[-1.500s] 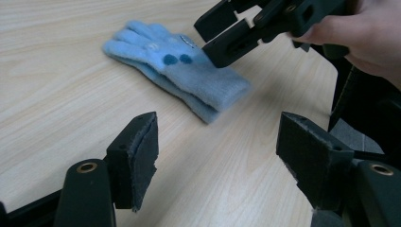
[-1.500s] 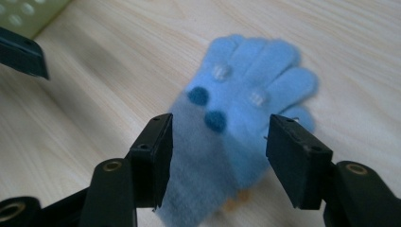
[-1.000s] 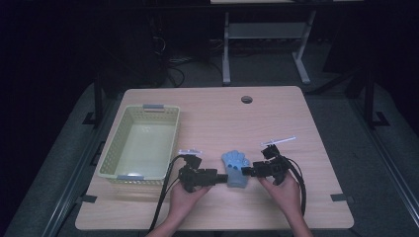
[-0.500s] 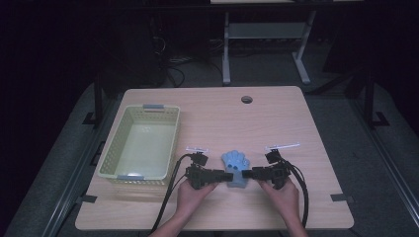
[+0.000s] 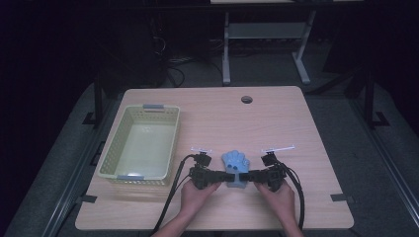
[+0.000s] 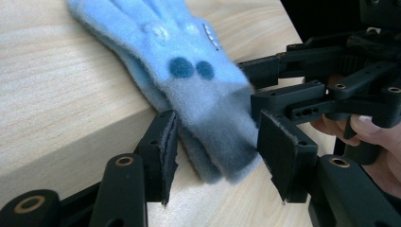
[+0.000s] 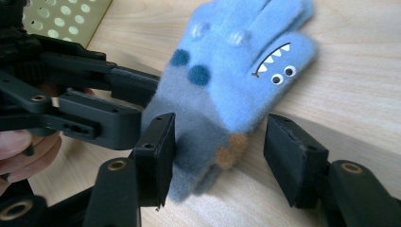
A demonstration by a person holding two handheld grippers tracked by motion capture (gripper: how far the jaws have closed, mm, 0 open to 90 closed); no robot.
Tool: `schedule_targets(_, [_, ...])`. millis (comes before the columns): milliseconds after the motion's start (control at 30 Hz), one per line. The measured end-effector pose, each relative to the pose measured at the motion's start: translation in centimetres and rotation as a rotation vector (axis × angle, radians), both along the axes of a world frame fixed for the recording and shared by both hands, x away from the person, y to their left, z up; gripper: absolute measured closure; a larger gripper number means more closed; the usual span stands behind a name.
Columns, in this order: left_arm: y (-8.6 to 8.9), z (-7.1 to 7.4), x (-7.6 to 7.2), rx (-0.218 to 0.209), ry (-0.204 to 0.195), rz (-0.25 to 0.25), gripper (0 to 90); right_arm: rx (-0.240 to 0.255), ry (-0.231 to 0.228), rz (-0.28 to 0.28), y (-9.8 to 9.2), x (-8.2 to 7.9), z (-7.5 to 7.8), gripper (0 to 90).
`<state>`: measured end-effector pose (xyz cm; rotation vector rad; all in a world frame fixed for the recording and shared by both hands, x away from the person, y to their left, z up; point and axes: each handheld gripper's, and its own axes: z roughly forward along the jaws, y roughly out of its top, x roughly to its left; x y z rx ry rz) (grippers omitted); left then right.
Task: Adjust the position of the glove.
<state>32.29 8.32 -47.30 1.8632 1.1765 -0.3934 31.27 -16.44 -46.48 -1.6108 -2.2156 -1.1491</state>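
Note:
A pair of fuzzy light-blue gloves (image 5: 235, 161) with dark blue dots, a grey cuff and a toothy monster face (image 7: 276, 64) lies flat near the table's front edge, fingers pointing away from me. My left gripper (image 5: 221, 176) comes in from the left and stands open with the grey cuff (image 6: 222, 127) between its jaws (image 6: 222, 158). From the right, my right gripper (image 5: 250, 176) is also open, straddling the same cuff end (image 7: 220, 151). The two grippers face each other, nearly tip to tip. Each shows in the other's view: the right gripper (image 6: 312, 94), the left gripper (image 7: 90, 111).
A pale green perforated basket (image 5: 106, 163) stands at the table's left with nothing in it. A round cable hole (image 5: 246, 99) sits near the far edge. Cables trail from both grippers off the front edge. A metal stand (image 5: 267, 34) is on the floor behind the table.
Both grippers have drawn inward and levelled out, closing in on the glove's cuff from either side. The gloves have stayed where they were.

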Motion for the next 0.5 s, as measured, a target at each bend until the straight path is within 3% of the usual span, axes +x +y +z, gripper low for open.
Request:
schedule_targets(300, [0.10,-0.58,0.31,-0.018,0.012,0.010,55.4,0.012,-0.011,-0.002,0.49,-0.08,-0.28,53.2])
schedule_targets(500, [0.01,-0.94,0.45,-0.045,0.027,0.019,60.3,0.046,-0.009,-0.023,0.69,-0.25,-0.64,59.5])
